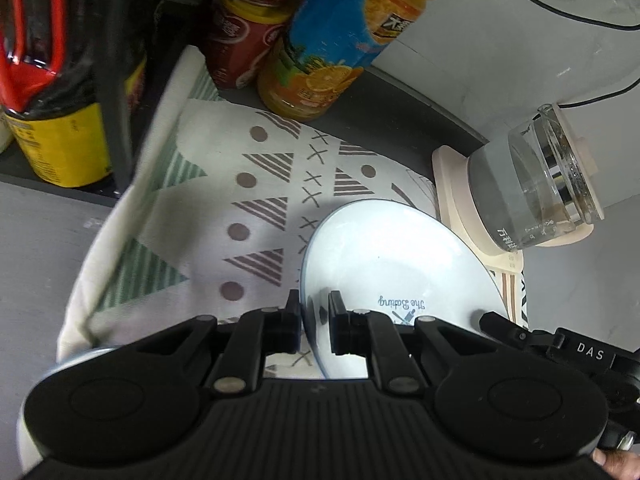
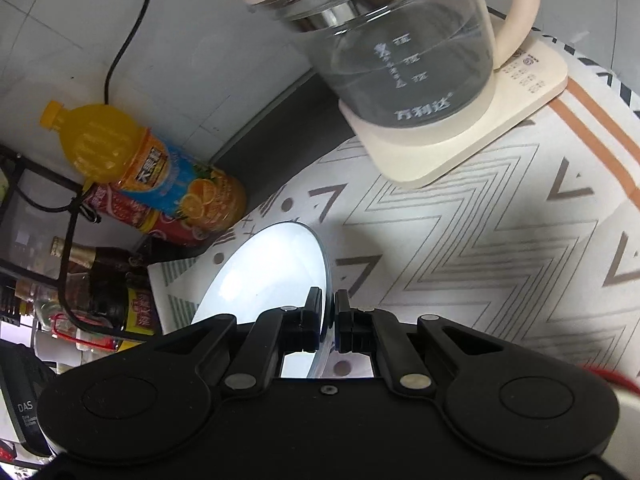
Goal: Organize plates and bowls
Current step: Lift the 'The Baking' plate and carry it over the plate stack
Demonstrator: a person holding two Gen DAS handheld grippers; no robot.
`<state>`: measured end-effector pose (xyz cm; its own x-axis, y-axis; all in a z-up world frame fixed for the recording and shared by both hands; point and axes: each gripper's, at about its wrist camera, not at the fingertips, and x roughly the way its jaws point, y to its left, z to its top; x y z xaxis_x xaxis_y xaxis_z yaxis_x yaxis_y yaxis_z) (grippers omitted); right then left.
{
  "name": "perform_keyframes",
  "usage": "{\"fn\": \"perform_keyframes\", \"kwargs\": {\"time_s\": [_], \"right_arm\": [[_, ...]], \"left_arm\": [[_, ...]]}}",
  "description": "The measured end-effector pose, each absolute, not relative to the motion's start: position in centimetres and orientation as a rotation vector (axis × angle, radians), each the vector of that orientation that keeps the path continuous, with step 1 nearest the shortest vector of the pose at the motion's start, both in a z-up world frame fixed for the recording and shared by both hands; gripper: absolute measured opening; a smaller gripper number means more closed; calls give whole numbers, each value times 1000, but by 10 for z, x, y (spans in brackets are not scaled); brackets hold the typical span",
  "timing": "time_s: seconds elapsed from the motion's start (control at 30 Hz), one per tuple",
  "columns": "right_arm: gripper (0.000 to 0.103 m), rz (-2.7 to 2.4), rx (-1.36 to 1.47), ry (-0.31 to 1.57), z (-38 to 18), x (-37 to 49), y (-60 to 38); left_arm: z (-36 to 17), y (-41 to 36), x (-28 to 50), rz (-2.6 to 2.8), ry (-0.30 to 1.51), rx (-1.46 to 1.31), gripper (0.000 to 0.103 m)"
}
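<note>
My own grippers hide the near rim of the white plate. My left gripper and right gripper each clamp its rim, opposite sides, tilting it over the patterned cloth. The glass kettle holds water near the cloth's back edge; juice bottle stands beyond it.

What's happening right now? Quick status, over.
Left gripper and right gripper both shut on plate rim. Kettle close ahead; bottles nearby.

white plate, blue rim
</note>
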<state>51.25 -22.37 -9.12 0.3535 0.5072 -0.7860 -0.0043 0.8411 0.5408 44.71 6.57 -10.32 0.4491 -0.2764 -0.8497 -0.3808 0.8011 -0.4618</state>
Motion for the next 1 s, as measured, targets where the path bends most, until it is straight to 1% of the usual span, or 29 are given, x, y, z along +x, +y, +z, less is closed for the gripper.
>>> {"fn": "perform_keyframes", "kwargs": {"time_s": [0.43, 0.73, 1.0], "right_arm": [[6, 288, 577, 1109, -87, 469, -203], [6, 302, 553, 1101, -79, 447, -198], [6, 373, 494, 1124, -74, 432, -194]], "left_arm": [[-91, 90, 429, -24, 1145, -599, 11], [-85, 95, 406, -22, 1122, -615, 11], [-79, 95, 364, 55, 1088, -671, 11]]}}
